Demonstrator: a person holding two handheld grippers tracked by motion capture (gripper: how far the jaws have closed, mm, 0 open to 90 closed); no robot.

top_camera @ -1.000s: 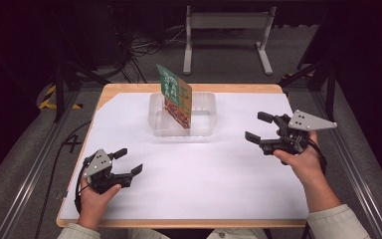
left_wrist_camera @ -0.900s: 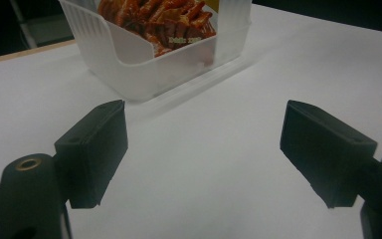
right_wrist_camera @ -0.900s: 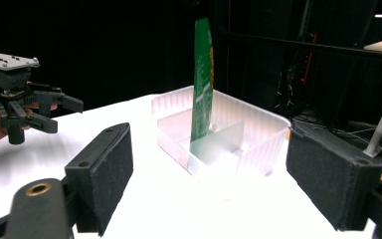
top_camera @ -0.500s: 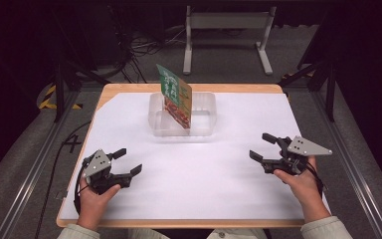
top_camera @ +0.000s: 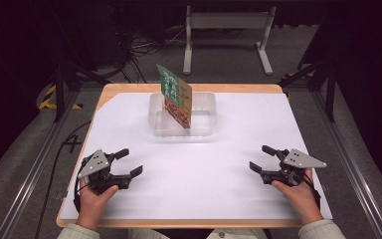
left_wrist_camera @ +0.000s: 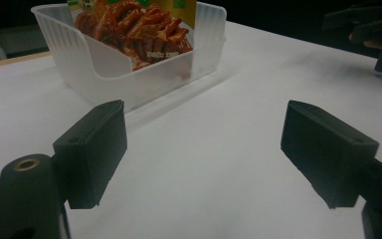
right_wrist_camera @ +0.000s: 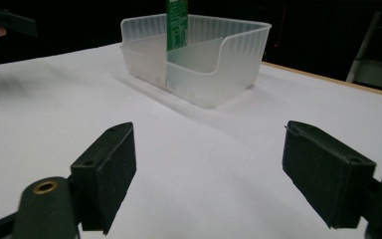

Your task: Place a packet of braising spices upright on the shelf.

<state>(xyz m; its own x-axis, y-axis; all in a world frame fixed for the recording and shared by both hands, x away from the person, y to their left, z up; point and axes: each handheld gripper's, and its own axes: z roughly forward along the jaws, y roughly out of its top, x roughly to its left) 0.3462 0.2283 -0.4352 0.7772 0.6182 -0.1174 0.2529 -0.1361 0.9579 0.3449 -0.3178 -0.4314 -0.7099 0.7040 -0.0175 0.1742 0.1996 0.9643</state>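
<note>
A clear plastic bin stands at the far middle of the white table. In it a green snack packet with a picture of brown food leans upright; the left gripper view shows its picture side, the right gripper view its thin green edge. My left gripper rests near the front left edge, open, nothing between its jaws. My right gripper rests at the front right, open and empty too. Both point toward the bin from well short of it.
The white sheet covers most of a wooden table. Metal rails run along both sides. A white stand and cables lie on the floor behind. In the left gripper view the other gripper is at the upper right.
My right gripper has come back toward the front edge and lower onto the table, still open. The left gripper and the packet in the bin have stayed put.
</note>
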